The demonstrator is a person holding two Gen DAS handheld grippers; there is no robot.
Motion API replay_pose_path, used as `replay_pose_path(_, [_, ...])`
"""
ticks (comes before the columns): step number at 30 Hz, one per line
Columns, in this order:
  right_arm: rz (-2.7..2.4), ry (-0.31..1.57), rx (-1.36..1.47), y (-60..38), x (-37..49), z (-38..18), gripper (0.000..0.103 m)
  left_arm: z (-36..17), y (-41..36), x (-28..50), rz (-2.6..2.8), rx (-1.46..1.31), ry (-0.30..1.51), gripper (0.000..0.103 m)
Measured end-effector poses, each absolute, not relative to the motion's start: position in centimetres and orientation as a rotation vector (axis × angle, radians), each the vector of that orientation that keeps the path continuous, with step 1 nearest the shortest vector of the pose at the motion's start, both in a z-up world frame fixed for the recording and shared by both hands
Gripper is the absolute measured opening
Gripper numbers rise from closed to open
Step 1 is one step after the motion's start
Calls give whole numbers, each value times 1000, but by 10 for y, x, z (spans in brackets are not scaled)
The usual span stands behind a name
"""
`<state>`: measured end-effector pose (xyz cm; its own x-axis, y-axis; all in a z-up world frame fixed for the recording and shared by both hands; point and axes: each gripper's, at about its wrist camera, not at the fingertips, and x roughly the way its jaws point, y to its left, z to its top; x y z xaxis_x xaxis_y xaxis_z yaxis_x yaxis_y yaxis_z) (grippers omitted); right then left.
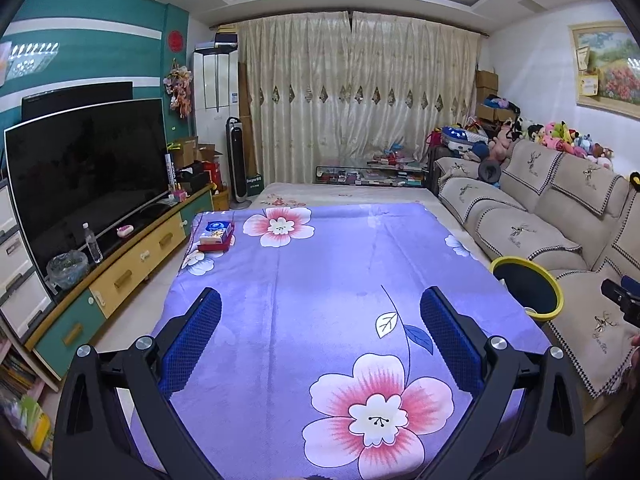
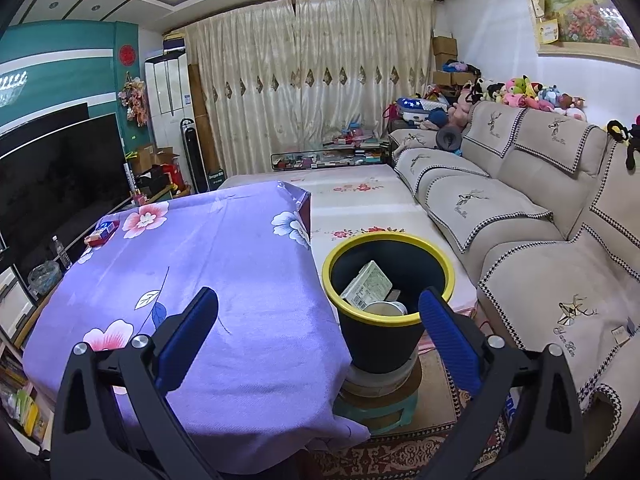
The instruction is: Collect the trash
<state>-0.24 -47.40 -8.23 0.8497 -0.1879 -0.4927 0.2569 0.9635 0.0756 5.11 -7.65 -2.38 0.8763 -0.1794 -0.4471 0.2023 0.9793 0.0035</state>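
Left claw point(image 1: 320, 324) spread wide, empty, above purple floral-cloth worktop point(image 1: 320, 272). Right claw point(image 2: 318, 320) also spread, empty, over yellow-rimmed black bin point(image 2: 372, 332) holding crumpled paper and white cup. Only remaining item: blue-and-red flat carton point(image 1: 216, 234) at far-left corner, long axis running away from claw. Left claw nearer.

Cream curtains point(image 1: 356, 100) behind, beige sofa point(image 1: 560, 216) right, television point(image 1: 84, 176) on teal wall point(image 1: 80, 12).
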Motion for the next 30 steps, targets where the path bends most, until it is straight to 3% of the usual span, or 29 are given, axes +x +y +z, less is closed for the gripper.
replay_pose_path(30, [-250, 507, 148, -471, 5, -92, 96, -25, -81, 55, -198, 70, 459, 98])
